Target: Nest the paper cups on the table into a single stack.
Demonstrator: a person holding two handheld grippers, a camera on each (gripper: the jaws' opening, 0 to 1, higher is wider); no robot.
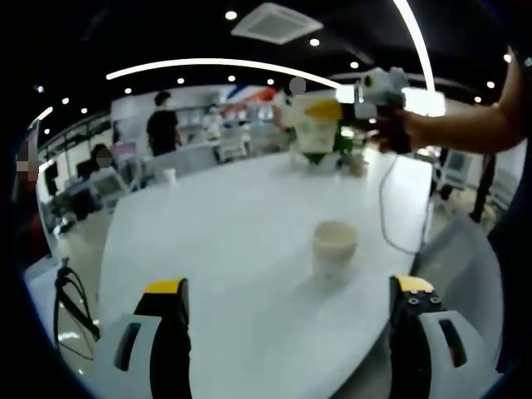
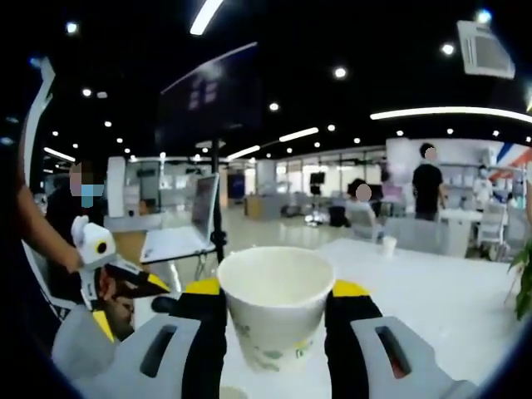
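in the left gripper view, the left gripper (image 1: pixel 287 303) hangs over the near edge of a white table (image 1: pixel 224 241), its jaws set wide apart with nothing between them. a paper cup (image 1: pixel 334 248) stands upright on the table ahead of the jaws, nearer the right-hand one and clear of both. farther off in the same view, the right gripper (image 1: pixel 328 112) is held up above the far part of the table by a hand (image 1: pixel 399 131), and a second cup (image 1: pixel 314 131) sits in its grip, lifted off the table. behind that cup a green plant (image 1: pixel 345 141) stands on the far end of the table. a thin cable (image 1: pixel 391 208) trails across the table's right side, and a small cup-like thing (image 1: pixel 169 176) stands on a far counter.

in the right gripper view, the right gripper (image 2: pixel 274 312) closes its jaws on the held cup (image 2: pixel 276 312), one jaw pressing each side; the cup is upright, its open mouth showing, with a faint green print low on its wall. the left gripper (image 2: pixel 104 274) comes in from the left, low beside the view's own jaw, with an arm (image 2: pixel 37 224) reaching to it. the table (image 2: pixel 465 307) runs off to the right behind the cup. a laptop (image 2: pixel 187 224) stands open on a stand at the left, and people stand or sit in the office behind.
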